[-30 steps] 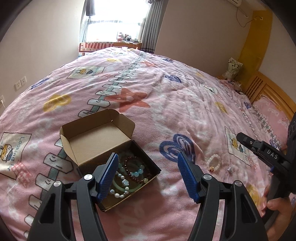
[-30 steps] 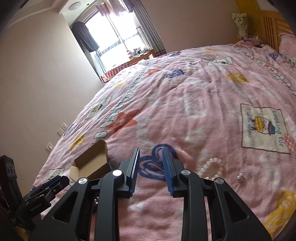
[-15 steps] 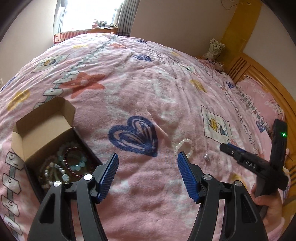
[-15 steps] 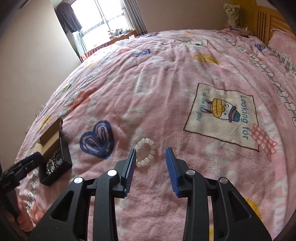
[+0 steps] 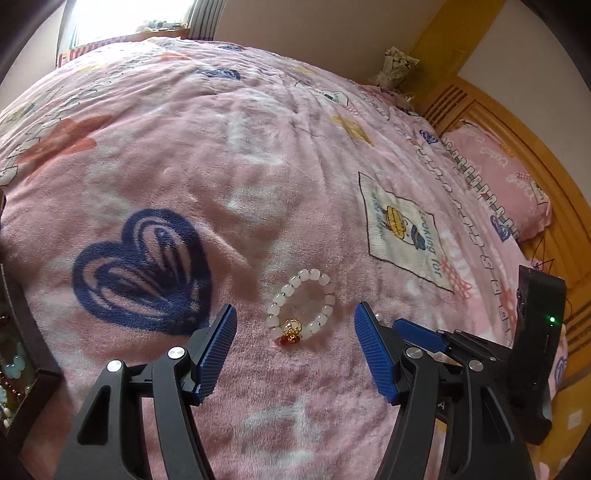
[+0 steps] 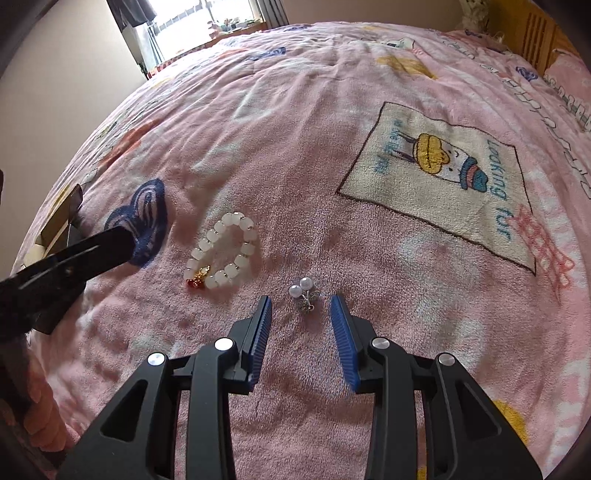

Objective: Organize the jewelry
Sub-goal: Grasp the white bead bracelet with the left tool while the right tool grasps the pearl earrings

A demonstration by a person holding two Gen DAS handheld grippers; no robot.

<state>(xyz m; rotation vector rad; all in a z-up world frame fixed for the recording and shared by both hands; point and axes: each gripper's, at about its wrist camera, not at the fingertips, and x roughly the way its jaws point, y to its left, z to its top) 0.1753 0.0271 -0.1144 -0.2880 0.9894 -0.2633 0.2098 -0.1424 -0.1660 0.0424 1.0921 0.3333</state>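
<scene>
The left gripper (image 5: 295, 325) is spread wide, holding nothing, with the white bead bracelet (image 5: 301, 308) lying on the pink blanket (image 5: 258, 166) between its fingertips. The right gripper (image 6: 300, 306) is spread too, framing the pearl earrings (image 6: 304, 293) just right of the bracelet.

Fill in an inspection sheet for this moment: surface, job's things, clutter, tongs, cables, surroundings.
Surface: pink patterned blanket covering the bed.
Job's things: white bead bracelet with gold and red charm, lying flat; pearl earrings beside it; jewelry box, partly in view at the left edge, beads inside.
Clutter: nothing seen.
Tongs: left tongs open, framing the bracelet; right tongs open, framing the earrings; neither touching.
Cables: nothing seen.
Surroundings: wooden headboard, pink pillow, window.
</scene>
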